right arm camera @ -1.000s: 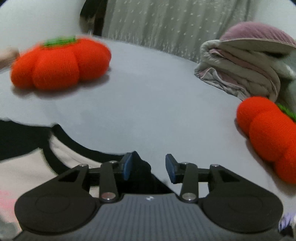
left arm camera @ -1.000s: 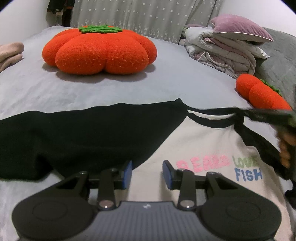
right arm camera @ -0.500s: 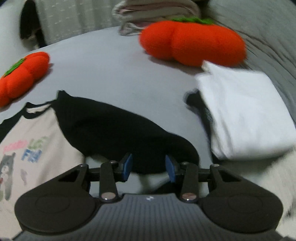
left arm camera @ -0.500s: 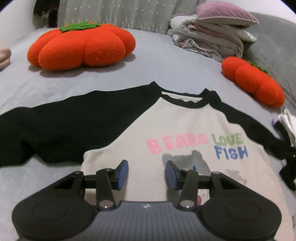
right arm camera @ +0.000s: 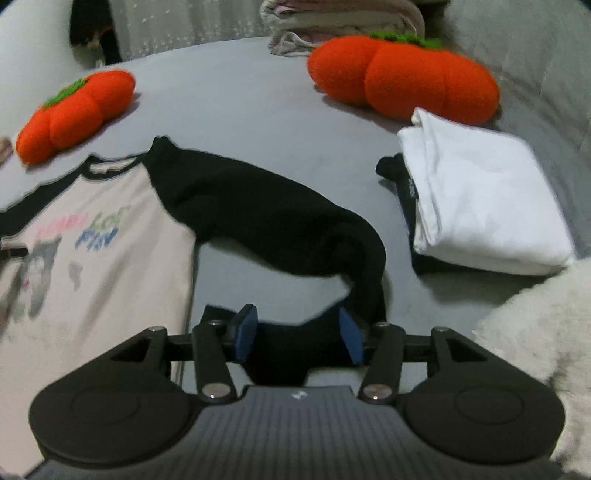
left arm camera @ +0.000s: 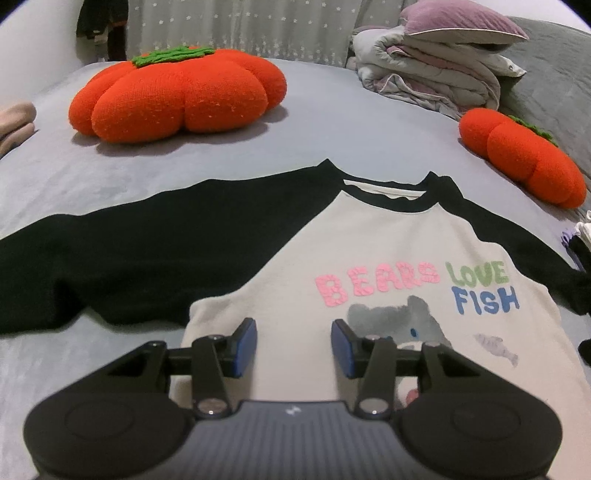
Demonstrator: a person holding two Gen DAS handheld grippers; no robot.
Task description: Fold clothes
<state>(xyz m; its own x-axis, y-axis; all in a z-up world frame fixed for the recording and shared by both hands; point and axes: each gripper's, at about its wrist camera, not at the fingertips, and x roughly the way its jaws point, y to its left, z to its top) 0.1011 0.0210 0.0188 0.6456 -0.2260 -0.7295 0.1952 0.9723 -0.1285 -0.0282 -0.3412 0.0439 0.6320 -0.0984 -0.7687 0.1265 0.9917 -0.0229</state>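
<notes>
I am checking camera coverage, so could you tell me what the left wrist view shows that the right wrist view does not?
Only the left wrist view shows the shirt's whole left sleeve, the purple pillow and the open left gripper over the shirt's pale front. Only the right wrist view shows the folded white garment, the fluffy white fabric, and the right gripper, jaws opening, with the right sleeve's end between them. Both show the printed shirt, two orange cushions and the grey bedsheet.

Both tongs point down. The left tongs (left arm camera: 294,343) are partly open with nothing between. The right tongs (right arm camera: 298,334) are opening.
</notes>
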